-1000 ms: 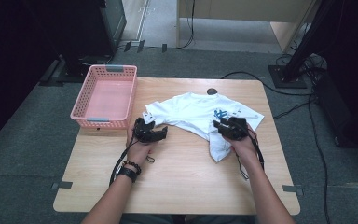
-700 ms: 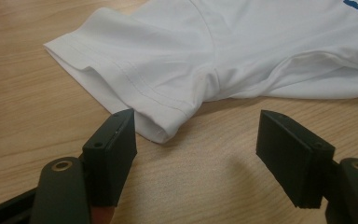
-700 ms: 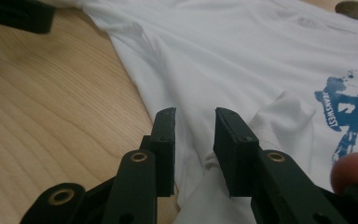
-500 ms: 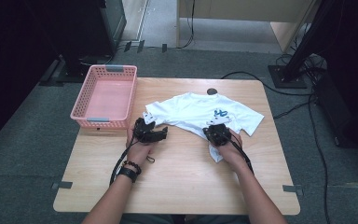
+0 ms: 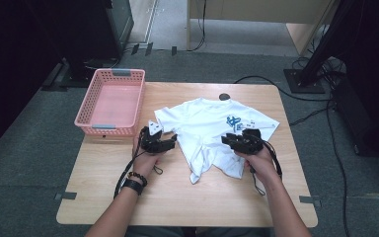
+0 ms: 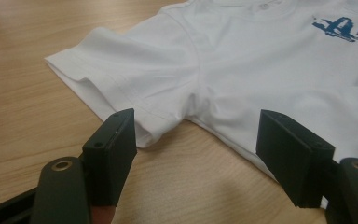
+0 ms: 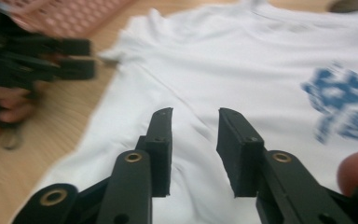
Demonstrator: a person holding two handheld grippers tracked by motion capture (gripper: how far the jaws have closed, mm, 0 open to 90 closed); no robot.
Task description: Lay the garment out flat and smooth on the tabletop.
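A white cotton T-shirt with a blue print (image 5: 212,128) lies spread on the wooden bench (image 5: 177,197). The left gripper (image 6: 198,140) has its jaws released wide, straddling the sleeve's edge. The right gripper (image 7: 195,140) has jaws that have just been opening, parted and empty just above the shirt's body.

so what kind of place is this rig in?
Likely a lab or office workspace, not a home: a bare wooden table on grey carpet, dark equipment stands and cables around it, with just a white t-shirt and a pink basket as props.
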